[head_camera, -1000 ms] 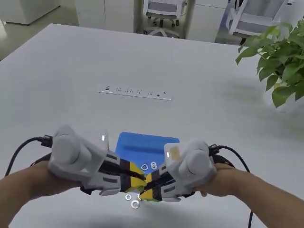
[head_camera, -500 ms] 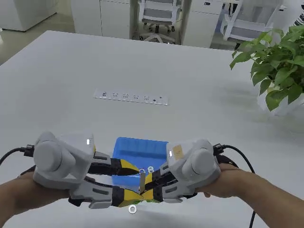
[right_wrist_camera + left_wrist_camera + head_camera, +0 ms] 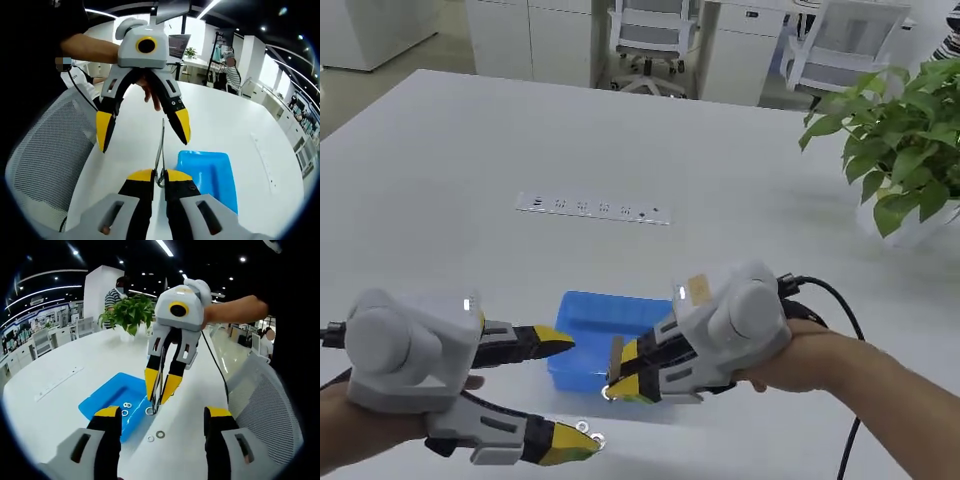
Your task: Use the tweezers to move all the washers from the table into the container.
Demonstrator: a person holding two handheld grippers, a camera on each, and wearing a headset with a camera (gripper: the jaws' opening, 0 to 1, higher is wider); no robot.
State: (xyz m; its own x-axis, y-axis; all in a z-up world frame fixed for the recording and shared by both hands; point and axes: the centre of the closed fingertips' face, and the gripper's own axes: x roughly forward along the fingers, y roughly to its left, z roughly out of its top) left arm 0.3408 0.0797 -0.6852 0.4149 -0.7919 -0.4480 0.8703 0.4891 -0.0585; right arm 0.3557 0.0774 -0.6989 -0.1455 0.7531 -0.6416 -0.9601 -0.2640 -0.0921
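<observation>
The right gripper [image 3: 620,385] is clenched on the tweezers [image 3: 161,145], whose tips point down at the near rim of the blue container [image 3: 590,315]. A washer [image 3: 149,411] sits at the tips; whether it is pinched is unclear. The left gripper [image 3: 582,397] is spread wide, holding nothing. Loose washers [image 3: 160,434] lie on the table [image 3: 440,180] just beside the container, half hidden by a jaw in the head view.

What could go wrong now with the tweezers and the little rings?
1. The washer at the tip of the tweezers is right by the edge of the container. It could slip and land outside.
2. The tweezers look thin in the right tongs, so they might twist.
3. The open left tongs hang near two loose washers and might knock them away.
</observation>
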